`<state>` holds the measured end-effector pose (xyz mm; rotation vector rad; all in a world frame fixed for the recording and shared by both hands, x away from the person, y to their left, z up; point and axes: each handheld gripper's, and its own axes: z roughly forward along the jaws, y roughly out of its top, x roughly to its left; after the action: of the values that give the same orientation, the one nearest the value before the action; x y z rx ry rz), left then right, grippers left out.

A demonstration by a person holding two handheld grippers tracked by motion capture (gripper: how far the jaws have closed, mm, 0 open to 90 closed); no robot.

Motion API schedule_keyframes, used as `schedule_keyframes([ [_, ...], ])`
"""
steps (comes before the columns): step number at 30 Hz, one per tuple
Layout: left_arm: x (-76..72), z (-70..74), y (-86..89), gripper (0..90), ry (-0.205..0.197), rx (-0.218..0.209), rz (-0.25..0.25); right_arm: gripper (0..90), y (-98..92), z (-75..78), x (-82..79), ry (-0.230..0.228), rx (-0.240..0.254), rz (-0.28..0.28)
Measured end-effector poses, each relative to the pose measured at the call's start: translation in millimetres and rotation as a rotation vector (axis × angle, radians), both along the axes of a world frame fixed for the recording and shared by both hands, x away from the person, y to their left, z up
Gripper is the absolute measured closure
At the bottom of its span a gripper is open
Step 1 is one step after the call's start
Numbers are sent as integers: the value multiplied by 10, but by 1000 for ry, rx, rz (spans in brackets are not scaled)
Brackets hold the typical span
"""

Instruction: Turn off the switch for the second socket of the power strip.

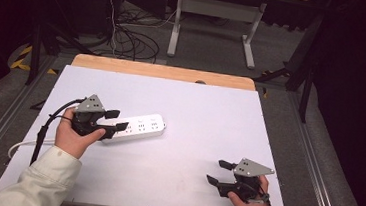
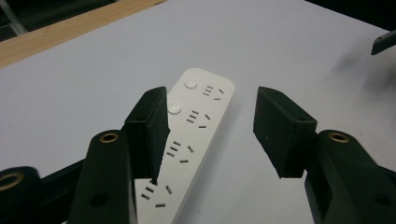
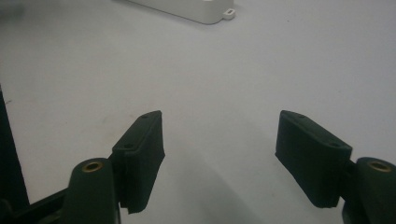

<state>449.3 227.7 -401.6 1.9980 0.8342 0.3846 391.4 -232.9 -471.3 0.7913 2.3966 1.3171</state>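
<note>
White and long, the power strip point(image 1: 136, 126) lies flat on the table point(image 1: 210, 110), left of the middle. The left gripper point(image 1: 114, 119) stands wide open around its near end, probably to grasp it. The right gripper point(image 1: 219, 171) rests well apart, open and empty.

Cream sleeves point(image 1: 43, 181); black hand-held grippers point(image 1: 114, 119), seemingly brass-coloured screws

Dim room. White tabletop point(image 1: 211, 105) edged by wooden strip point(image 1: 163, 71) at far side. Grey carpet floor point(image 1: 211, 45) beyond, crossed by tangled cables point(image 1: 131, 41). White desk frame point(image 1: 218, 16) seen behind.
</note>
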Motion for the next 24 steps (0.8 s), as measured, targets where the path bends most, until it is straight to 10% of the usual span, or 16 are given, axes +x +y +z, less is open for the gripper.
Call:
schedule_keyframes([
  [24,368,-300,-17,587,14,-1,69,325,-1,-3,3,0,-5,5],
])
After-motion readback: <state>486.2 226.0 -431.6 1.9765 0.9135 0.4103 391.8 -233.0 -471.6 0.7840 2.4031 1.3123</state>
